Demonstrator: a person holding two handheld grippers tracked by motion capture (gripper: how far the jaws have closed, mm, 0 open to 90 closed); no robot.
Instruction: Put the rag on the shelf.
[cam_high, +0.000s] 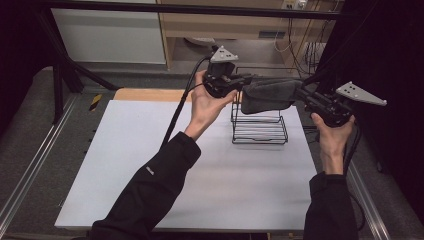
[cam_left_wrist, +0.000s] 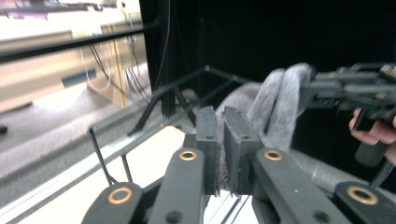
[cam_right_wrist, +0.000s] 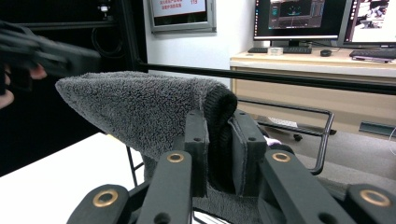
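Grey fuzzy terry towel (cam_high: 267, 95) stretched in mid-air above black wire rack (cam_high: 259, 131) at far right of white bench (cam_high: 150, 165). Left hand-held gripper (cam_high: 243, 80) and right hand-held gripper (cam_high: 300, 93) each clamped on an end. Risk: thin pinch slipping, towel sagging, snagging rack wires.

Dark grey fuzzy towel (cam_high: 267, 95), black wire rack (cam_high: 260, 131), pale white-grey table (cam_high: 150, 170), black jaws.

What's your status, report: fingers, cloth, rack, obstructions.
Left gripper and right gripper both shut on grey cloth. Cloth stretched between them, above wire rack. Nothing in the way.
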